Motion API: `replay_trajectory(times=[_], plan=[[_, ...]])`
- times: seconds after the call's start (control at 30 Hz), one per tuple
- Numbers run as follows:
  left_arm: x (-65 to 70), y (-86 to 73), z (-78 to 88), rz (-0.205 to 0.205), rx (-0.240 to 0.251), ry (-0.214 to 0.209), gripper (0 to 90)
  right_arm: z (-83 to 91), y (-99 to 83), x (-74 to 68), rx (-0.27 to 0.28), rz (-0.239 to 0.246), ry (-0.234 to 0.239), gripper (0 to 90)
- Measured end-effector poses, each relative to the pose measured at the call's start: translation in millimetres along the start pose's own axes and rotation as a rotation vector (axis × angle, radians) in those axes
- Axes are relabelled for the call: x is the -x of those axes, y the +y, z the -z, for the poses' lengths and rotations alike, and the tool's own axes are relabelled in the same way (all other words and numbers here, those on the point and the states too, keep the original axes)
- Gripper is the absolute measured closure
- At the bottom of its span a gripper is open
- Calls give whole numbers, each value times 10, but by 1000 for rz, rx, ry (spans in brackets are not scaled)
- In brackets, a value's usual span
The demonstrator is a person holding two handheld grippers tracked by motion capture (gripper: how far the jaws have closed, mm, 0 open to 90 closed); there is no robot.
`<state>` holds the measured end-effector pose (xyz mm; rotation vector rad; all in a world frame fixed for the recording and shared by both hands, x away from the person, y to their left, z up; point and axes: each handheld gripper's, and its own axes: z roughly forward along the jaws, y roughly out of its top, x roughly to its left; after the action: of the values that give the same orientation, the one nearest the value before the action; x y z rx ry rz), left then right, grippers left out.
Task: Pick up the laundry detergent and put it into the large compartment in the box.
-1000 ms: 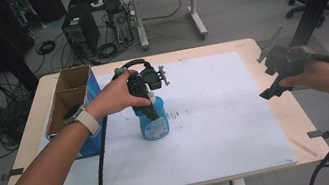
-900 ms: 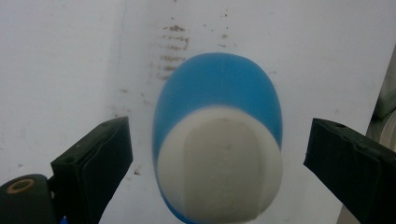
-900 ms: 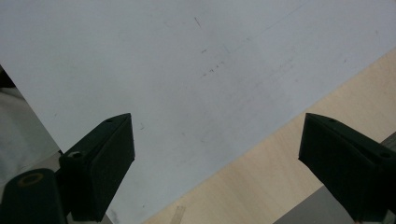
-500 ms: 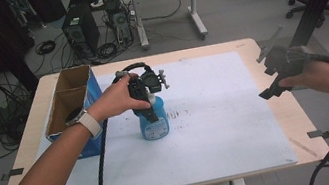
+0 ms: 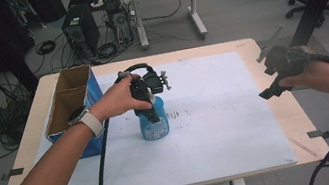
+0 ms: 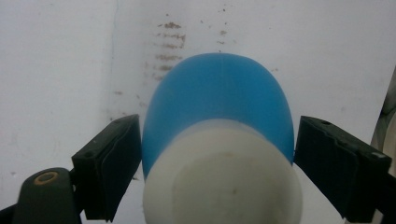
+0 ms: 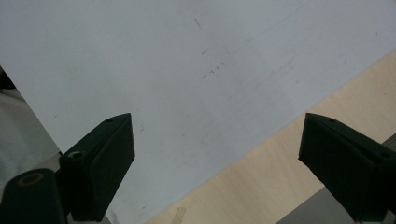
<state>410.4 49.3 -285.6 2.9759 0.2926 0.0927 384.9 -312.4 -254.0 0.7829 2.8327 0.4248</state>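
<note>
I look first at the table (image 5: 278,119), with its big white sheet (image 5: 220,134) over the wood. On the far left edge stands the open cardboard box (image 5: 71,105) with blue sides, and its compartments look empty from the high view.

The blue bottle (image 5: 153,122) with the white cap stands upright on the white sheet, just beside the box and left of the middle. Compared with one second ago it has not moved at all; it is on the same spot near the brown marks (image 5: 179,114) on the sheet.

What has changed is small: my left gripper (image 5: 150,106) has settled a little lower over the bottle top. In the left gripper view the white cap (image 6: 222,179) and blue shoulder sit between the two black jaws, which stand apart on each side, the left one almost against the bottle and the right one with a thin gap. So they are around the bottle but not yet pressing it, as I judge.

My right gripper (image 5: 283,65) hangs at the right edge of the table, well apart from the bottle, with almost no shift. Its jaws are spread wide over bare sheet and wood, holding nothing.

For the work, I think the approach is finished and the next step is closing on the bottle.
</note>
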Motion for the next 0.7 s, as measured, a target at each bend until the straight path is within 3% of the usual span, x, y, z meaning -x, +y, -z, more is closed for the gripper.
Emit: replay_trajectory(times=[0.7], plan=[[-16, -14, -5, 0, -4, 0, 259, 4, -21, 8, 6, -7, -3, 104]])
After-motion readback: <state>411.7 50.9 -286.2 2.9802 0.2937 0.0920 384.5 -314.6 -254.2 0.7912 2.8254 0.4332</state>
